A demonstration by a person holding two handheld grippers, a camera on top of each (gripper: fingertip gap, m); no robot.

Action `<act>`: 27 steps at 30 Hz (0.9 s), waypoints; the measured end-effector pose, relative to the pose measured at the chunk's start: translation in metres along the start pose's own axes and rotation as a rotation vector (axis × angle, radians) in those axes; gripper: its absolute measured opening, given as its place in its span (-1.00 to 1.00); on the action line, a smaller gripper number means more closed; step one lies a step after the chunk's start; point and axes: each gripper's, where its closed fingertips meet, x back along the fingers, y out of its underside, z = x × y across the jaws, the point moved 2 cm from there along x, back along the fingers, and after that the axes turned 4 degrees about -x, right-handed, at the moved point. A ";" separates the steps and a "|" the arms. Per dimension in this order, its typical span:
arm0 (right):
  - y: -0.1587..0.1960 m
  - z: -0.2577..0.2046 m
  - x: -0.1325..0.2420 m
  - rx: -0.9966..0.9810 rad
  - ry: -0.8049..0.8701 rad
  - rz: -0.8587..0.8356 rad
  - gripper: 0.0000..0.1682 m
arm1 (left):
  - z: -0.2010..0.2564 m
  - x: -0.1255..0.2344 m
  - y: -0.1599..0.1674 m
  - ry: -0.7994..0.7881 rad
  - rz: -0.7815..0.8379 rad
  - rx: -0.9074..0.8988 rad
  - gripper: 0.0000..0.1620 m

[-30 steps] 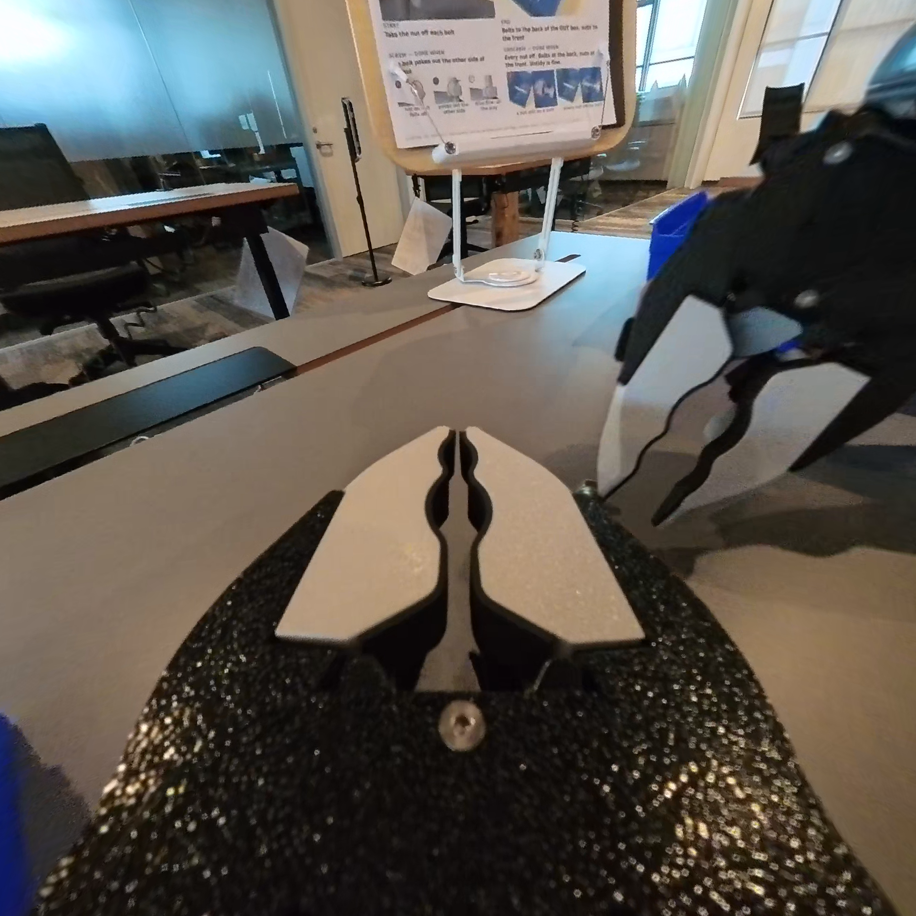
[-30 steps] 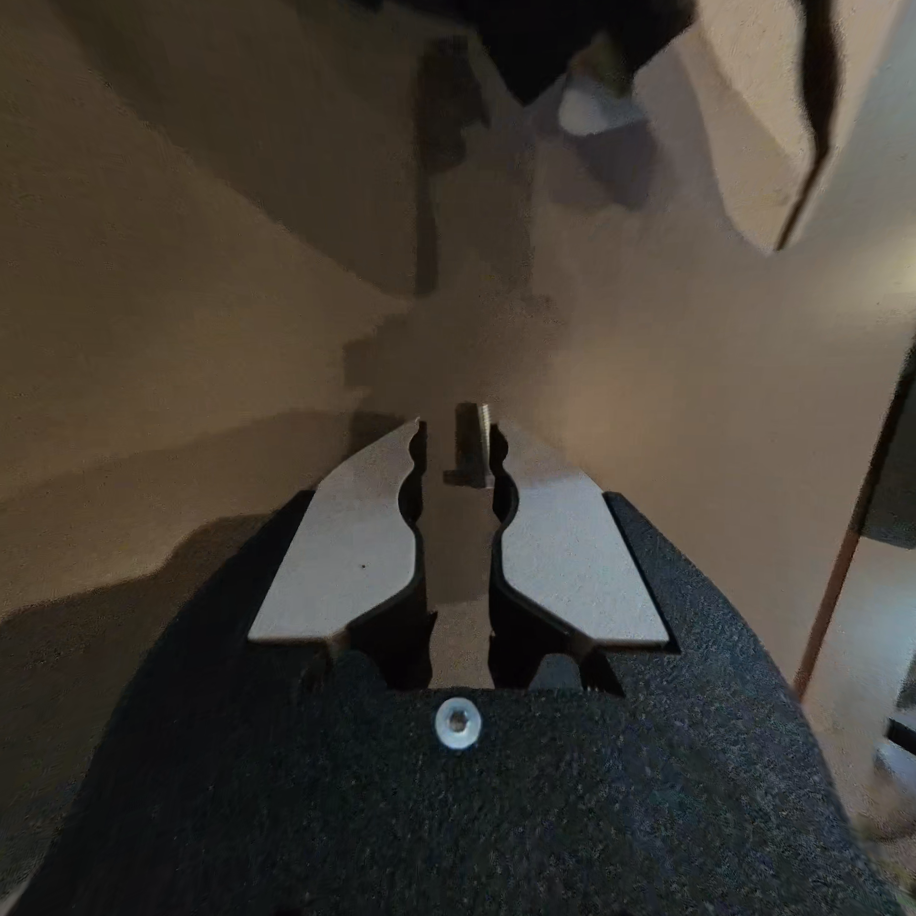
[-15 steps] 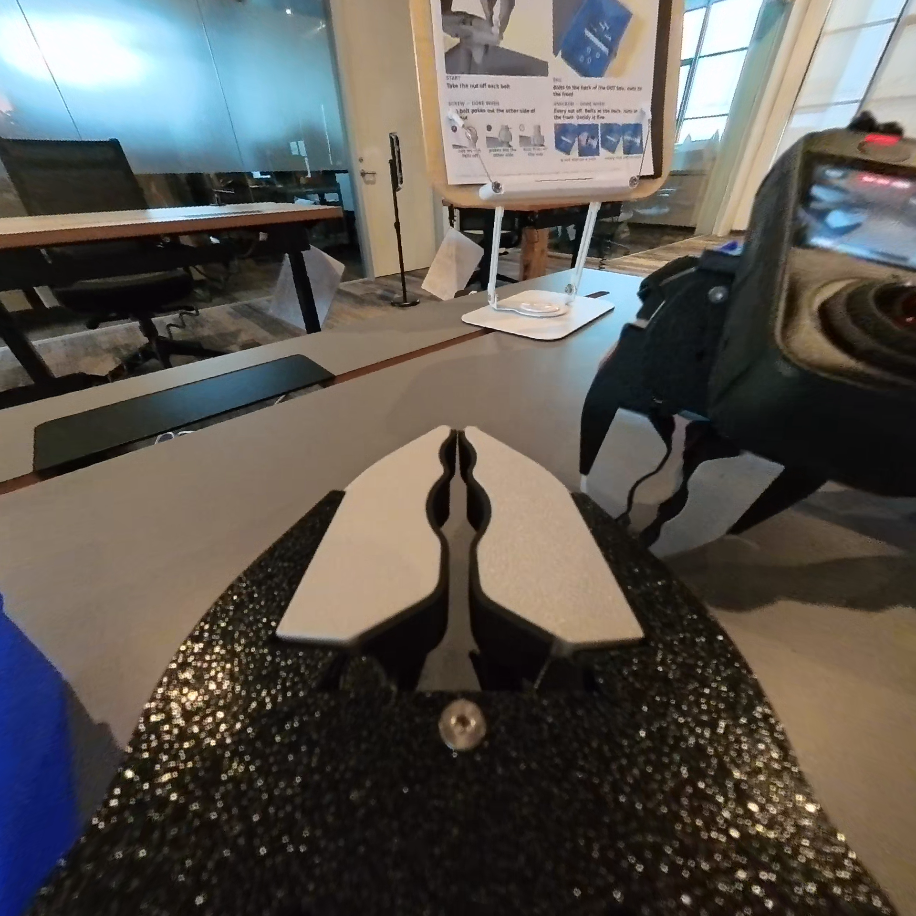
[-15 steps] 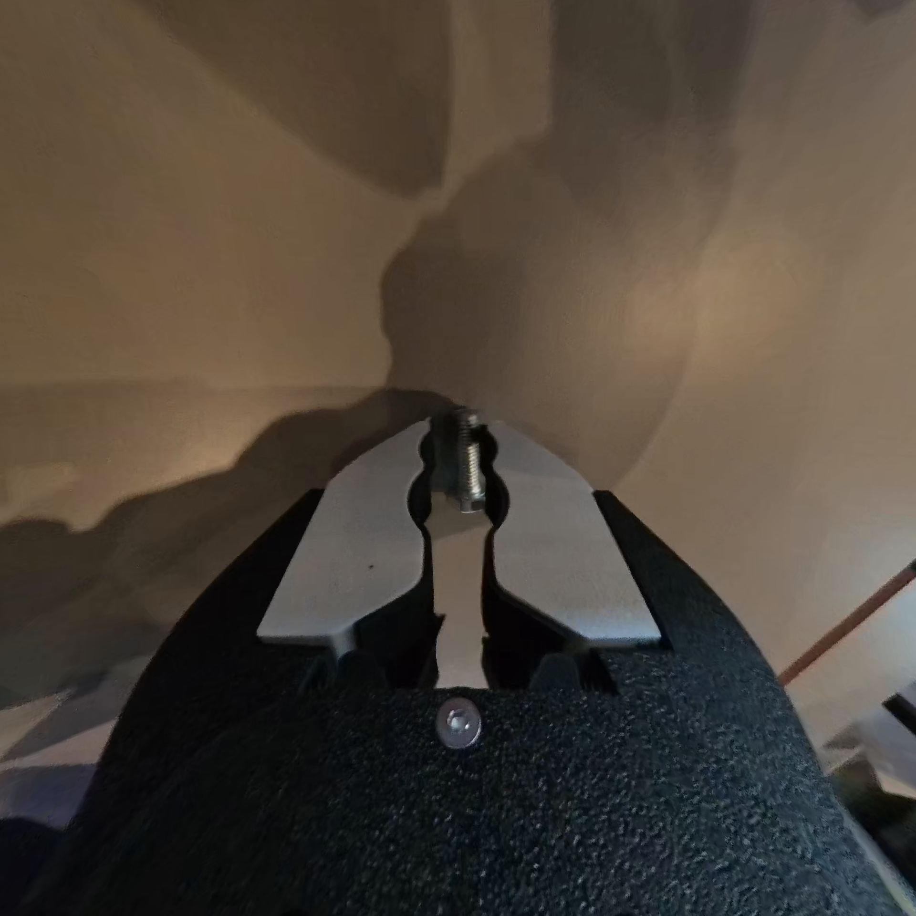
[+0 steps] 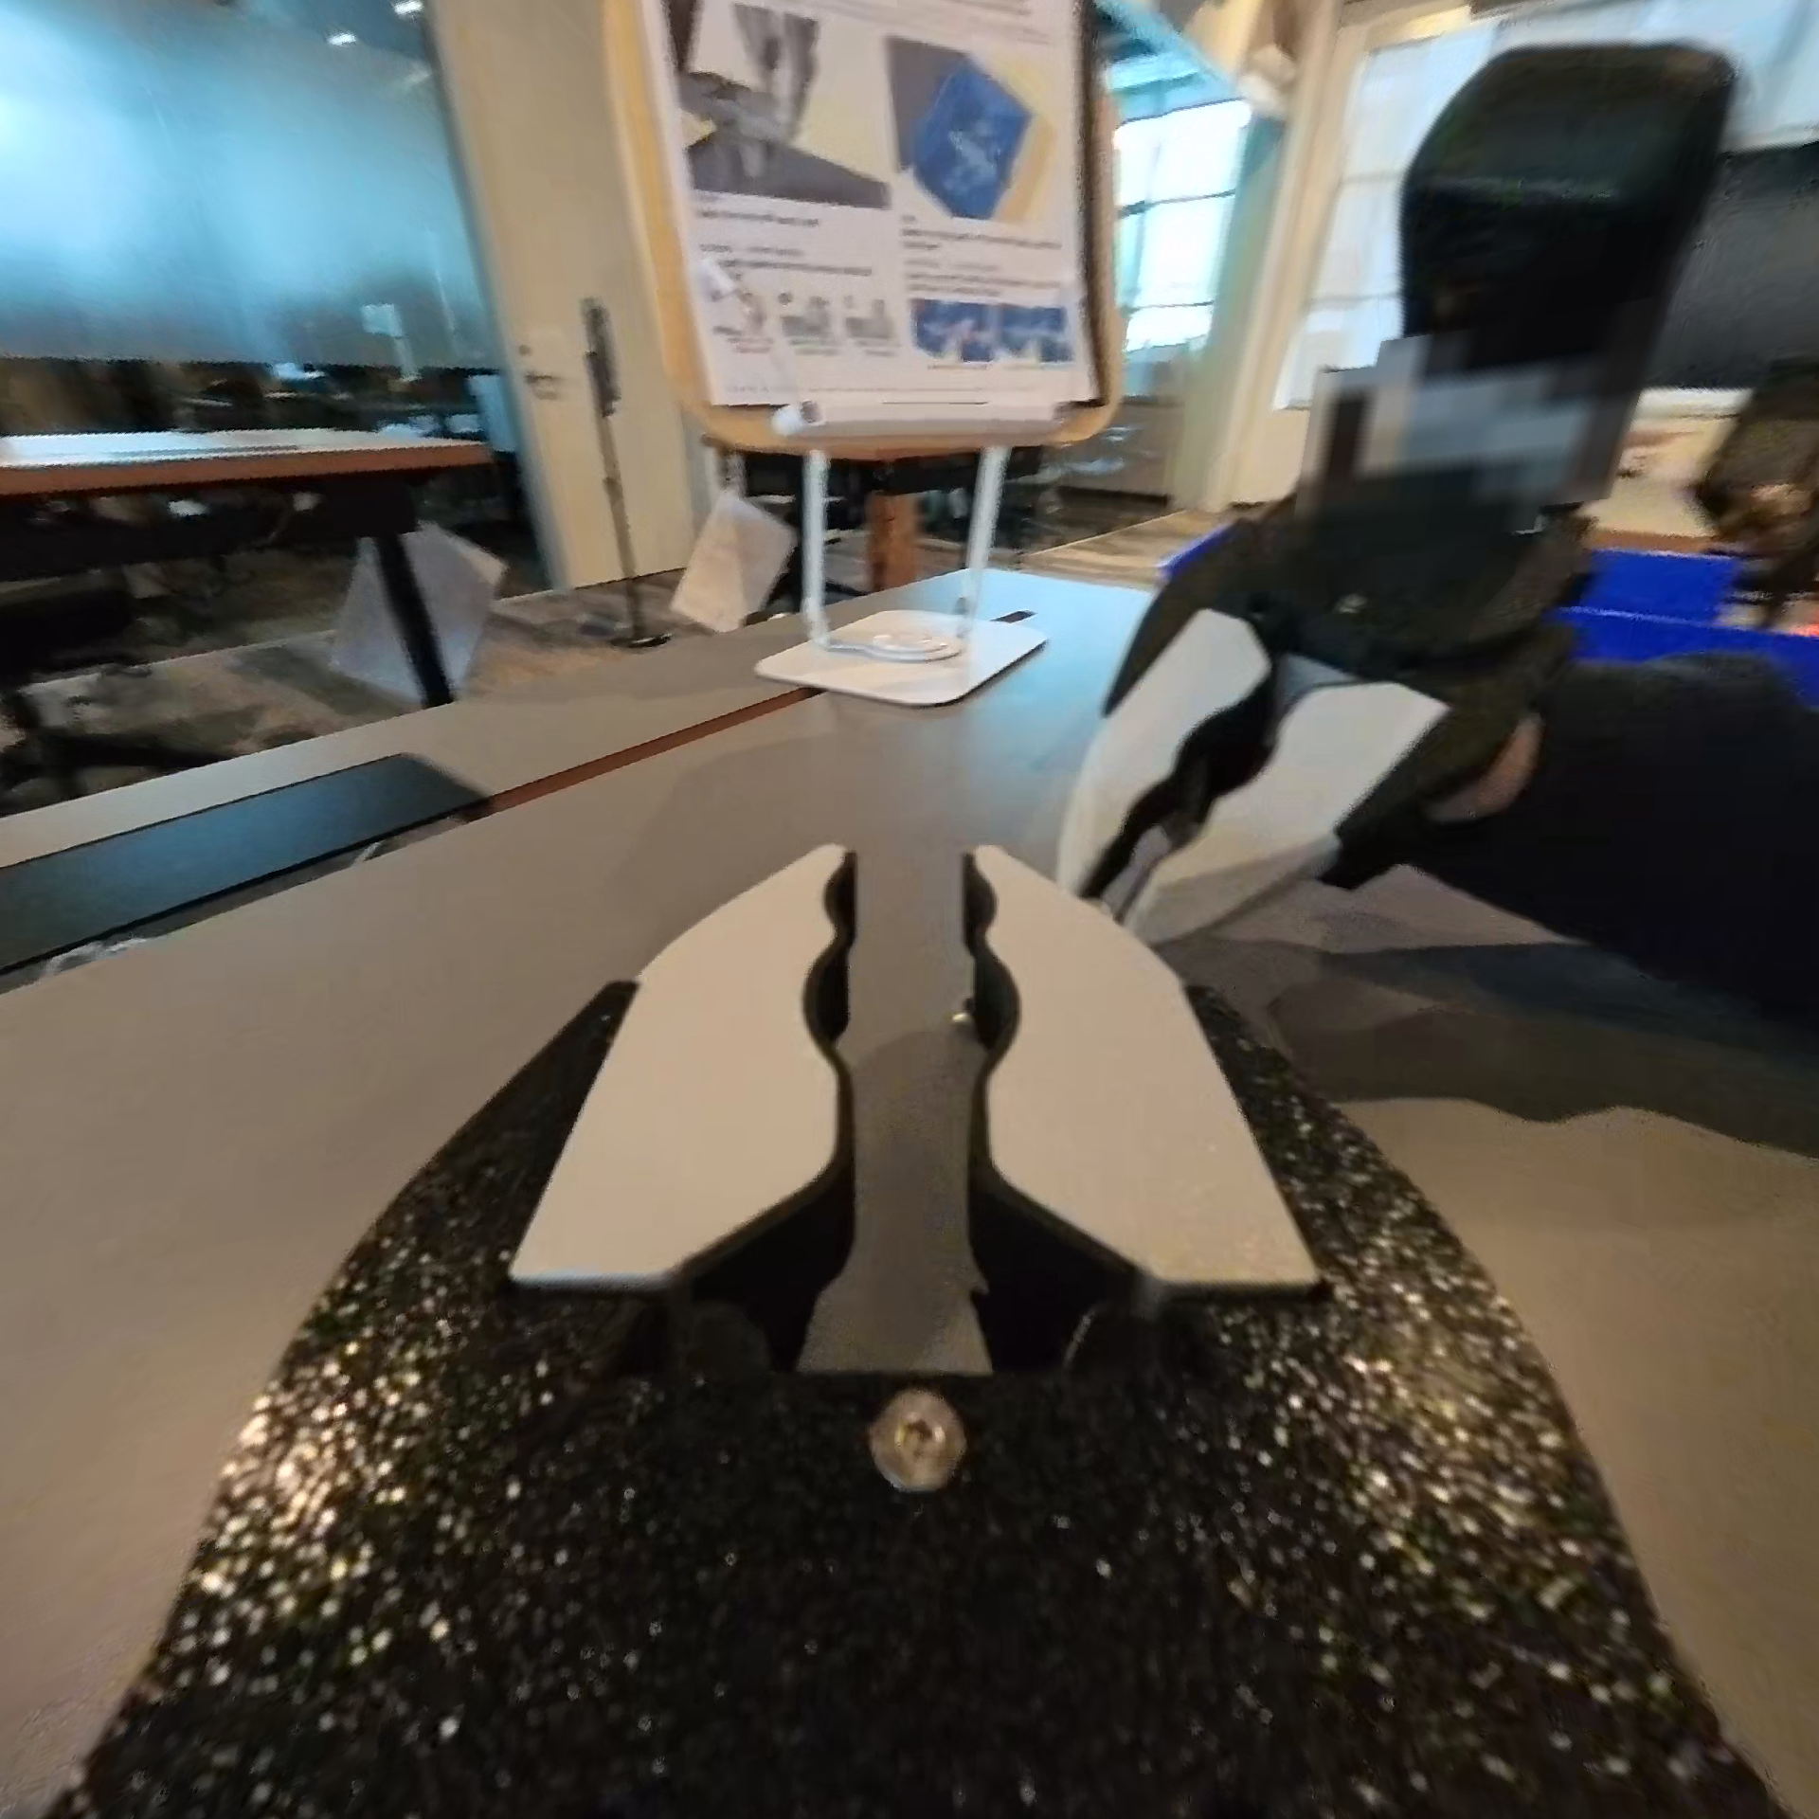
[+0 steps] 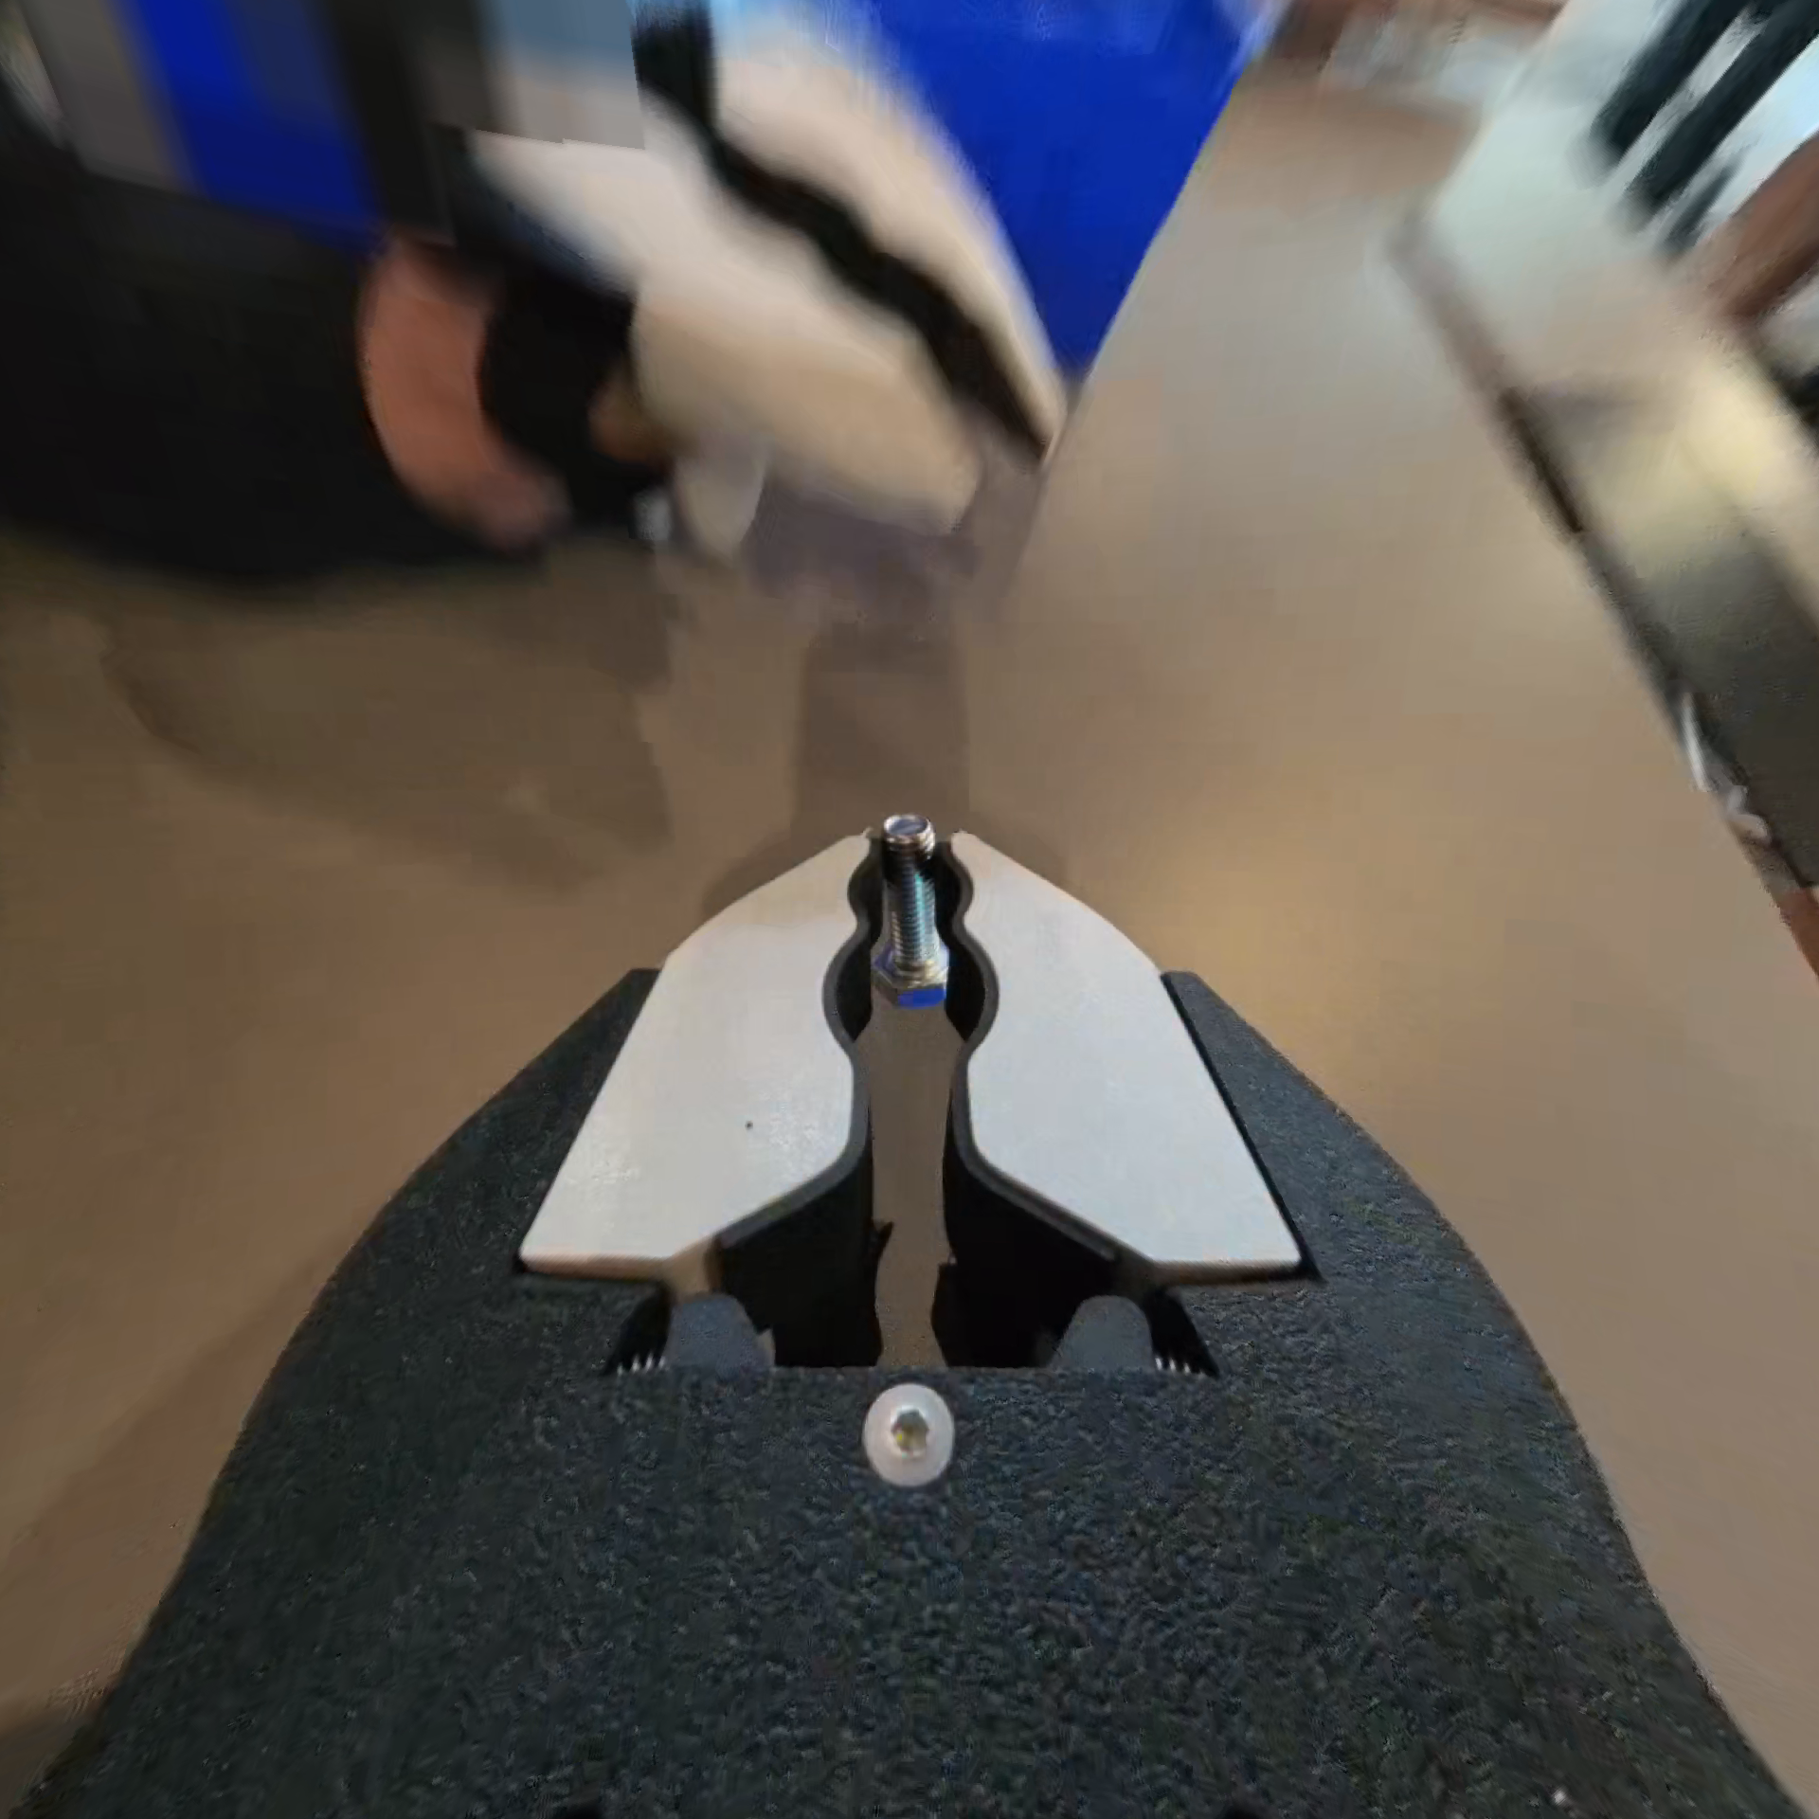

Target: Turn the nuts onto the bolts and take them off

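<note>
One bolt (image 6: pixel 908 915) in play: my right tool (image 6: pixel 910 851) is clamped on it, threaded shank lying along the gap between the fingers, tip poking past the fingertips, hex head sitting back in the scalloped notch. Can't tell whether that hex piece is the bolt's own head or a nut run down the shank; if it's the head, I see no nut. Left tool (image 5: pixel 910 871) has its fingers apart with nothing between them, hovering low over the grey worktop (image 5: pixel 295 1034). A small metallic speck (image 5: pixel 963 1009) shows by the inner edge of its right finger, too small to call. Right wrist view is heavily motion-blurred beyond the bolt, so I read both tools as in transit. In the left view the right tool sits just ahead and to the right, near mine, gloved hand (image 5: pixel 1575 778) on its grip. My read: bolt is picked, nut handling not yet started. Next move needs the left tool to grab a nut squarely, line it up with the exposed thread tip, and twist without cross-threading. Blue bin (image 5: pixel 1693 610) behind the right tool may hold the parts, contents not visible.
</note>
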 end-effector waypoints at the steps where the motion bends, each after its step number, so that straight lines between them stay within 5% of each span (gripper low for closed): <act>1: -0.005 -0.001 0.006 -0.026 -0.003 0.080 -0.88 | 0.008 -0.001 -0.004 0.064 0.033 0.001 -0.63; 5: -0.024 -0.013 0.031 -0.119 -0.150 0.399 -0.89 | 0.031 -0.001 -0.014 0.227 0.100 0.000 -0.41; 10: -0.035 -0.015 0.047 -0.296 -0.380 0.682 -0.89 | 0.055 -0.015 0.006 0.365 -0.017 0.032 -0.37; 22: -0.038 -0.030 0.029 -0.284 -0.470 0.711 -0.89 | 0.076 -0.019 0.010 0.473 -0.048 0.068 -0.51; 27: -0.038 -0.032 0.028 -0.270 -0.470 0.708 -0.89 | 0.079 -0.015 0.007 0.505 -0.029 0.068 -0.74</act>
